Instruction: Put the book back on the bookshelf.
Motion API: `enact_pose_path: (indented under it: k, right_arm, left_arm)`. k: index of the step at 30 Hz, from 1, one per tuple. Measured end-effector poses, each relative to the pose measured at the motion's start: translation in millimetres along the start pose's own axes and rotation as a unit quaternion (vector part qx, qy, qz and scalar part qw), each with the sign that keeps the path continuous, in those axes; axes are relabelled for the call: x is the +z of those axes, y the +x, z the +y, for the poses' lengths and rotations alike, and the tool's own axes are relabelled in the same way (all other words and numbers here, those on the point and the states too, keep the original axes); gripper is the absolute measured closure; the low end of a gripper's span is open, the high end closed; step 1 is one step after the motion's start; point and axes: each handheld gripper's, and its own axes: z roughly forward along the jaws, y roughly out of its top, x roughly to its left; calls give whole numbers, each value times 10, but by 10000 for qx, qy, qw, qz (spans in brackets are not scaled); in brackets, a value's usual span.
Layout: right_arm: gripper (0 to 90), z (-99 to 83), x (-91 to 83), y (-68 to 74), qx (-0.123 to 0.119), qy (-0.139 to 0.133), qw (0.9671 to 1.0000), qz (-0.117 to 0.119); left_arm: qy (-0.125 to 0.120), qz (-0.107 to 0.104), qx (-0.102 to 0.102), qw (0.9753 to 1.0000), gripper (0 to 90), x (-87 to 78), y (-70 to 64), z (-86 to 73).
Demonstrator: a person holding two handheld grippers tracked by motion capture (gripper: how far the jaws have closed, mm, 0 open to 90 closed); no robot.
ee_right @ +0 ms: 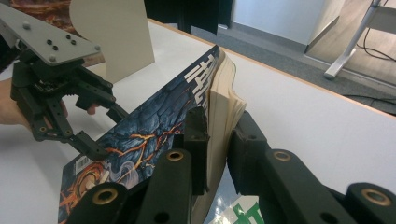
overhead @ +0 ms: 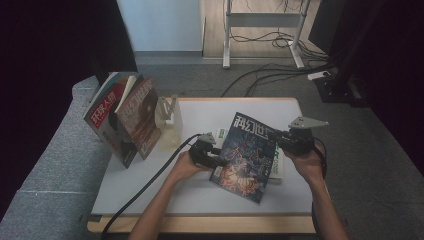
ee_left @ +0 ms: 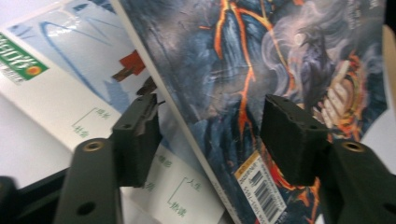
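Dark-blue sci-fi magazine w/ orange lava cover art (overhead: pixel 248 156): held tilted above white tabletop (overhead: pixel 200 195), over a white-and-green booklet (ee_left: pixel 56 98) lying flat beneath. Right gripper (ee_right: pixel 215 140): jaws pinch the mag's page block at its fore-edge; left gripper (ee_left: pixel 210 135): jaws spread, straddling the spine-side edge near barcode, not clamped. Open room at front of table; upright red/brown magazines (overhead: pixel 125 117) in cream bookend (overhead: pixel 167 117) well apart at back-left.
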Motion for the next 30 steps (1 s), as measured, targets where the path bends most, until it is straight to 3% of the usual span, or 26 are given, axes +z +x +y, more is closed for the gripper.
enact_pose_path:
  k: [2, 8, 14, 23, 30]
  right_arm:
    - [769, 12, -4, 14, -59, 4, 10000, 4]
    - [768, 42, -16, 50, -143, -32, 9999, 29]
    - [768, 86, -44, 90, -201, -103, 9997, 64]
    - [770, 153, -83, 131, -252, -204, 9994, 114]
    - [765, 196, -109, 143, -259, -248, 9992, 148]
  left_arm:
    - [20, -61, 6, 10000, 451, -6, -1, 4]
    - [129, -82, -37, 9999, 497, -45, 4, 19]
    - [80, -169, -50, 9998, 598, -145, 3, 6]
    - [-166, -344, 143, 9992, 721, -305, -77, -75]
    - [-246, -226, 413, 9986, 771, -395, -197, -129]
